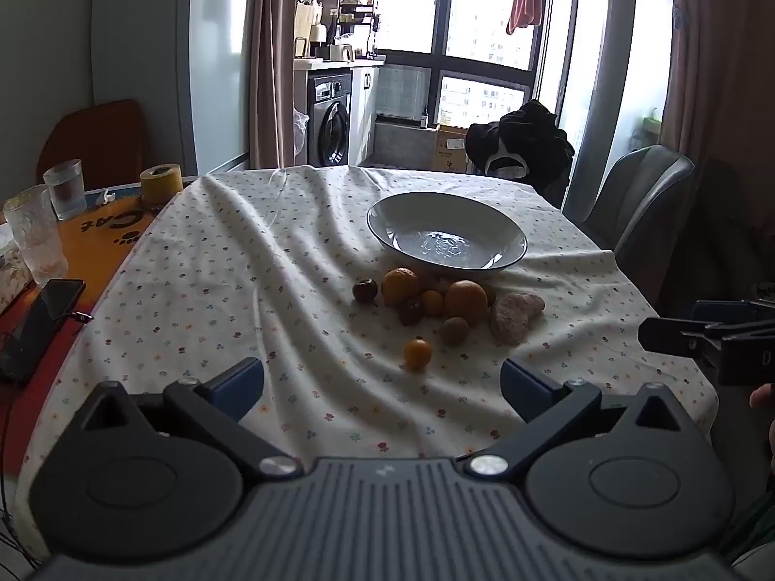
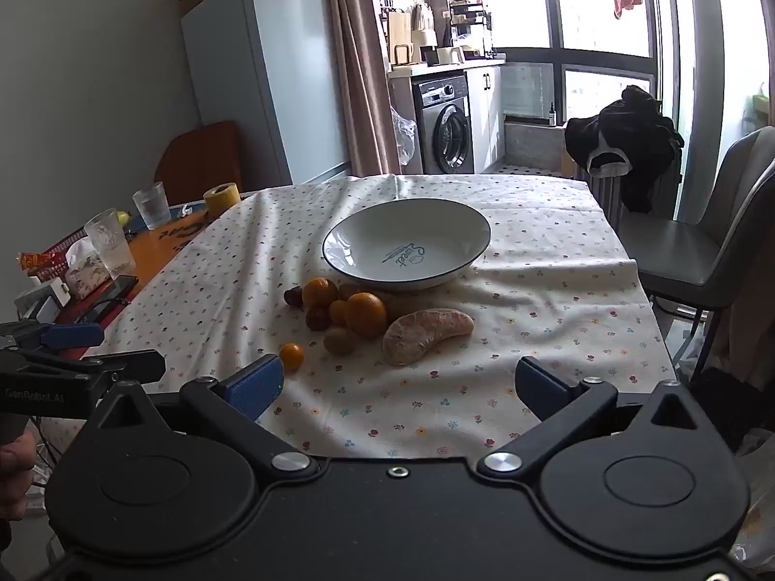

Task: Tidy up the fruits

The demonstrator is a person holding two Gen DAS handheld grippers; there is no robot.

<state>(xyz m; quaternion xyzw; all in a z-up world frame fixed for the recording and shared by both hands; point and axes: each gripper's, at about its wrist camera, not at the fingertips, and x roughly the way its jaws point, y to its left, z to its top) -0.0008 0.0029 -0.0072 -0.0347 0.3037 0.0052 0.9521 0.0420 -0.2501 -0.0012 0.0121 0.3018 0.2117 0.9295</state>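
Fruits: a small pile (image 2: pixel 358 319) sits on the cloth (image 2: pixel 533 290), just in front of the bowl (image 2: pixel 348 252).
Pile: two oranges, some small dark and green fruits, and a peeled slice (image 2: pixel 426 334) on the right side.
Lone fruit: one tiny orange one (image 1: pixel 417 353) lies a bit apart, nearest the fingers.
Left gripper (image 1: pixel 382 385): fingers spread wide, holding nothing. The fruits lie ahead of the gap, not touching.
Right gripper (image 2: pixel 399 387): fingers spread wide too, holding nothing. The slice lies ahead, between the two fingers (but further off). The tiny orange fruit is just beside its left finger (image 2: pixel 256 385).
Bowl: white with a dark rim, nothing in it. The word inside looks like "Sweet".
Other writing: "GenRobot.AI" on the left gripper's side in the right view; "Cat" with paw prints on the orange mat (image 1: pixel 109 232).
Table side: two glasses (image 1: pixel 65 189), a yellow tape roll (image 1: pixel 161 183) and a phone (image 1: pixel 41 319), well apart from the fruits.
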